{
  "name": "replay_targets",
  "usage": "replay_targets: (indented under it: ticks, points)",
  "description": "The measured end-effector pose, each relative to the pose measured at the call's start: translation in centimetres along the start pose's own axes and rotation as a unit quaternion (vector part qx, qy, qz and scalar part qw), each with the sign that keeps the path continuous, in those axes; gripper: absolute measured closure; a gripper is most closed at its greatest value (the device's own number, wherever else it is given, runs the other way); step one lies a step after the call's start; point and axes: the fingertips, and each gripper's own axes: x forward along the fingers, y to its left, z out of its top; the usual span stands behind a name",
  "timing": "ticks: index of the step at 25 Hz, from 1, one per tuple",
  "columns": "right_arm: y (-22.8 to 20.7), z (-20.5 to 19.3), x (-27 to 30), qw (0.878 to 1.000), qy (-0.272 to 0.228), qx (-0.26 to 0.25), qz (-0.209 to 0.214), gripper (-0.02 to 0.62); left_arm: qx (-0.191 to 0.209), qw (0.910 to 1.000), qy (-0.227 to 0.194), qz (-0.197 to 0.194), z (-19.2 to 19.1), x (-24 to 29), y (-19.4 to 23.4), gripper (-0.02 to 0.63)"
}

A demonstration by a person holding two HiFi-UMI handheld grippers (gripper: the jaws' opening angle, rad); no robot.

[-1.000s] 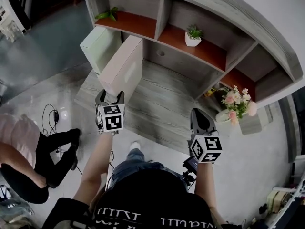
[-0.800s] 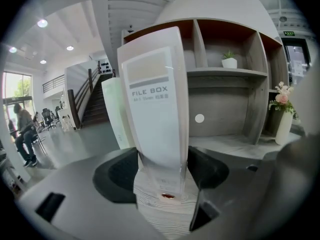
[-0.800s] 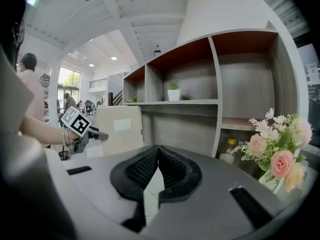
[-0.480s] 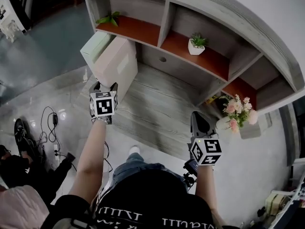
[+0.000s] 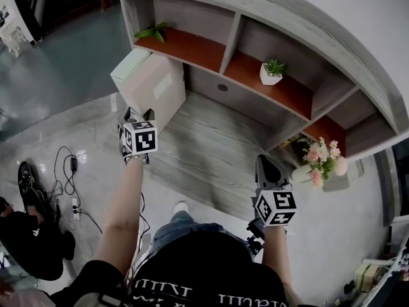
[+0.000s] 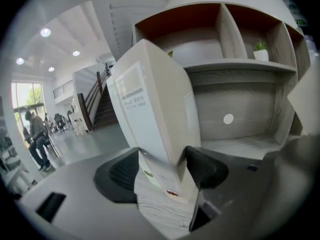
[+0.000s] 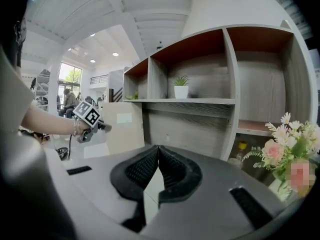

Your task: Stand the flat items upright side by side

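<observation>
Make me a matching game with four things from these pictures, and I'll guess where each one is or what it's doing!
Things
1. beige file box
2. small potted plant
3. pink flowers
4. right gripper

Places or states
A. jaws together, holding nothing
B. on the red-brown shelf
C. clamped between the left gripper's jaws
D. farthest right of the four

Pairs: 1-C, 2-B, 3-D, 4-A
</observation>
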Motion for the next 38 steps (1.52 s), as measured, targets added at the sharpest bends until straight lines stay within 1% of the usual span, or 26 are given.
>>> replay_targets:
  ticks: [2, 3, 4, 6, 8, 10, 11, 12, 14, 17, 21, 26, 28, 31, 34, 36, 38]
  points:
    - [0.3, 0.0, 0.2, 1.0, 0.002, -0.001, -0.001, 0.58, 0.035, 0.999, -0.006, 0.027, 0.0, 0.1, 0.2, 0.327]
    - [0.4, 0.0, 0.3, 1.0, 0.002, -0.001, -0.001, 0.58, 0.044, 0.9983, -0.011, 0.036, -0.1, 0.1, 0.1, 0.339]
    - [0.6, 0.0, 0.3, 1.0, 0.003, -0.001, -0.001, 0.58, 0.045, 0.9981, -0.017, 0.04, -0.3, 0.0, 0.0, 0.353]
    - [1.0, -0.1, 0.5, 1.0, 0.005, -0.002, -0.001, 0.58, 0.033, 0.9986, -0.023, 0.035, -0.7, -0.1, -0.2, 0.357]
    - [1.3, -0.2, 0.6, 1.0, 0.008, -0.002, -0.001, 0.58, 0.016, 0.9995, -0.018, 0.019, -1.2, 0.1, -0.6, 0.356]
    - [1.6, -0.3, 0.7, 1.0, 0.011, -0.002, -0.002, 0.58, 0.007, 1.0, -0.006, 0.003, -1.6, 0.6, -1.0, 0.303]
    - [1.8, -0.4, 0.7, 1.0, 0.013, -0.002, -0.002, 0.58, 0.006, 1.0, 0.001, 0.001, -1.8, 1.0, -1.1, 0.29]
    - [1.9, -0.6, 0.7, 1.0, 0.015, -0.002, -0.003, 0.58, 0.005, 0.9999, 0.007, 0.005, -1.9, 1.3, -1.0, 0.285]
    - [2.2, -0.8, 0.8, 1.0, 0.019, -0.002, -0.004, 0.58, -0.004, 0.9996, 0.018, 0.024, -2.1, 2.0, -0.6, 0.277]
    - [2.8, -1.2, 0.9, 1.0, 0.027, -0.004, -0.007, 0.58, -0.034, 0.9982, 0.023, 0.044, -2.0, 3.0, -0.5, 0.258]
    - [3.2, -1.2, 1.3, 0.999, 0.033, -0.004, -0.015, 0.58, -0.059, 0.9972, 0.027, 0.038, -1.1, 4.3, -1.4, 0.263]
    - [3.7, -1.2, 2.1, 0.999, 0.036, 0.0, -0.022, 0.58, -0.081, 0.9945, 0.033, 0.056, -0.5, 5.4, -1.3, 0.265]
    - [3.9, -1.1, 2.6, 0.999, 0.035, 0.001, -0.022, 0.58, -0.081, 0.9947, 0.027, 0.056, -0.5, 5.4, -1.4, 0.265]
    - [4.5, -0.8, 3.8, 0.999, 0.033, 0.0, -0.016, 0.58, -0.074, 0.9965, 0.018, 0.035, -0.5, 5.2, -1.7, 0.264]
    - [5.6, -0.5, 4.9, 0.999, 0.032, -0.005, -0.002, 0.58, -0.065, 0.9975, 0.01, 0.026, -0.8, 4.7, -1.4, 0.22]
    - [6.3, -0.3, 5.5, 0.999, 0.03, -0.009, 0.008, 0.58, -0.058, 0.9979, 0.002, 0.028, -0.8, 4.3, -1.0, 0.155]
    - [6.9, 0.0, 5.9, 0.999, 0.028, -0.012, 0.016, 0.58, -0.055, 0.9983, -0.005, 0.018, -0.6, 4.1, -0.7, 0.138]
